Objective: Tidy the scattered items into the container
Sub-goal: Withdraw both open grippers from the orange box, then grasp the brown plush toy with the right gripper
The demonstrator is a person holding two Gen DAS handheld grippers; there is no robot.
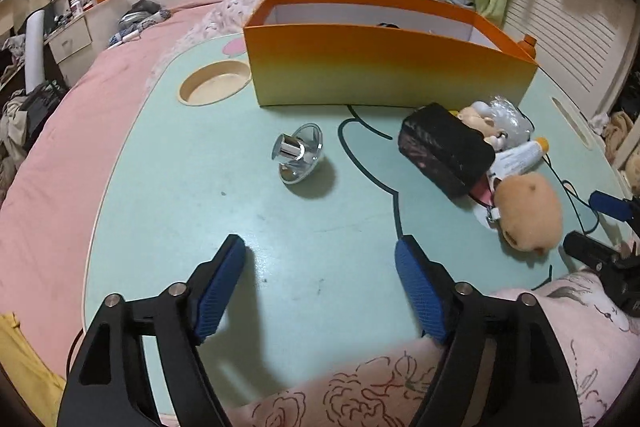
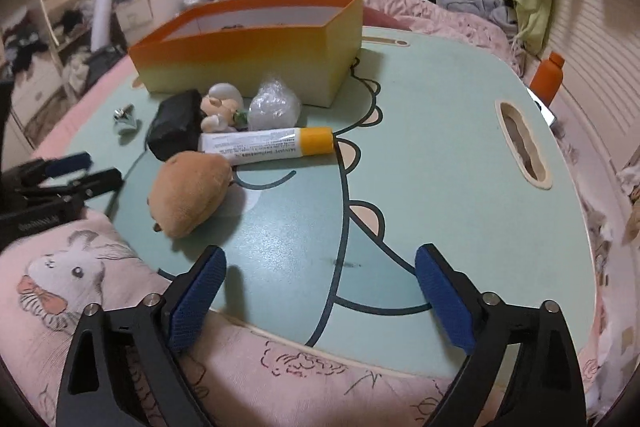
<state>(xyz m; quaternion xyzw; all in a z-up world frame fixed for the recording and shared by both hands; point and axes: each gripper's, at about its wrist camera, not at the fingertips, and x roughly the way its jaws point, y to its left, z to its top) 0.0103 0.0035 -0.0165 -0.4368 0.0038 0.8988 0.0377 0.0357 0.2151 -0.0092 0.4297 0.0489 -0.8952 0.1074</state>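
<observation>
Both tools, left tool [image 1: 320, 259] and right tool [image 2: 320, 267], are wide open and hold nothing. The shiny cup [image 1: 298, 157] lies tipped on the bench [image 1: 180, 227]; a bump could roll it away from the box [image 1: 380, 67].

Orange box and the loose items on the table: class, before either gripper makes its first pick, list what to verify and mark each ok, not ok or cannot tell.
1. Left gripper open, holding nothing: ok.
2. Right gripper open, holding nothing: ok.
3. Box upright, top open: ok.
4. Room left inside box: cannot tell; the interior is mostly hidden.
5. Plush unobstructed from above: ok.
6. Tube lying free of its neighbours: not ok; its tail end is against the plush and the black pouch.
</observation>
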